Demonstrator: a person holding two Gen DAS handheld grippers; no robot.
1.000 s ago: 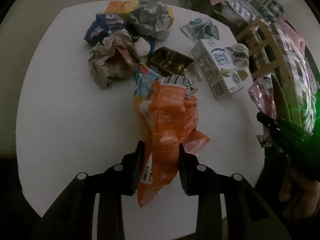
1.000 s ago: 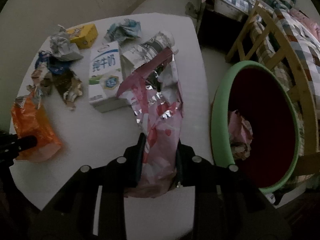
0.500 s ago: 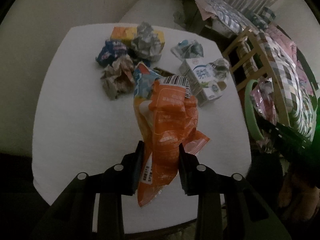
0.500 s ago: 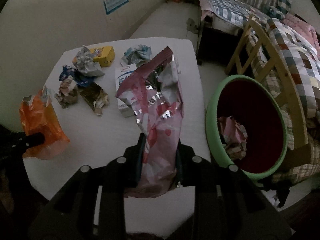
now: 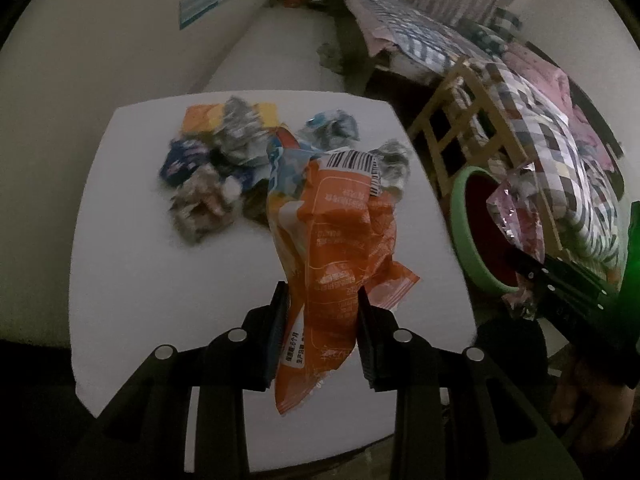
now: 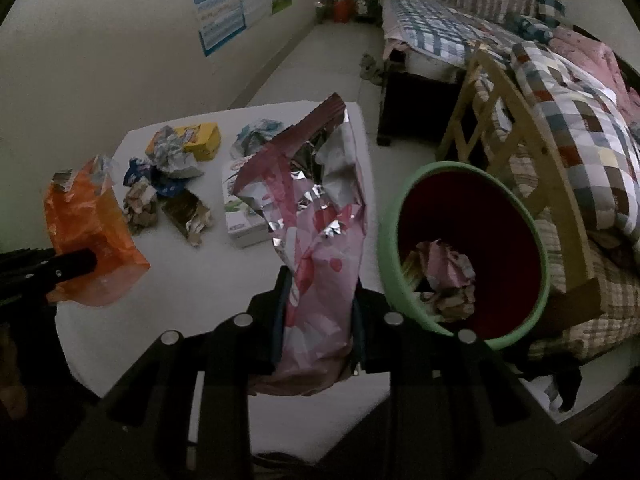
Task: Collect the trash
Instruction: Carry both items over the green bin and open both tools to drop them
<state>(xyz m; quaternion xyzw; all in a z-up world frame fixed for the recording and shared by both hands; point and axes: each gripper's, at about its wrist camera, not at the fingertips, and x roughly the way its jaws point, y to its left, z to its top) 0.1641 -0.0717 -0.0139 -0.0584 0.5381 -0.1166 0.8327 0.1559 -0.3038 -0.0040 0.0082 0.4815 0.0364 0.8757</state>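
Between the pads of my left claw hangs an orange snack bag, pinched near its lower end with the jaws nearly closed on the thin film. Its crumpled top, with a barcode, rises up and away from me over the white table. Beyond the bag, further along the table, lies the heap of remaining litter: a crumpled brownish wrapper, a dark blue packet, a grey foil ball and a yellow-orange box, all blurred.

My right claw is closed just as tightly on a pink bag with a silver foil lining, gripped low so the torn open mouth stands up ahead of me. Just right of that claw is the green bin with its dark red inside, tipped toward me, with crumpled pink and brown rubbish already at its bottom. To the left of the pink bag, on the table, I see a white milk carton partly hidden behind the bag, a brown torn wrapper and a yellow box. Far left in that view my other claw shows holding the orange bag above the table's edge. Behind the bin stands a wooden bed frame with a checked quilt.
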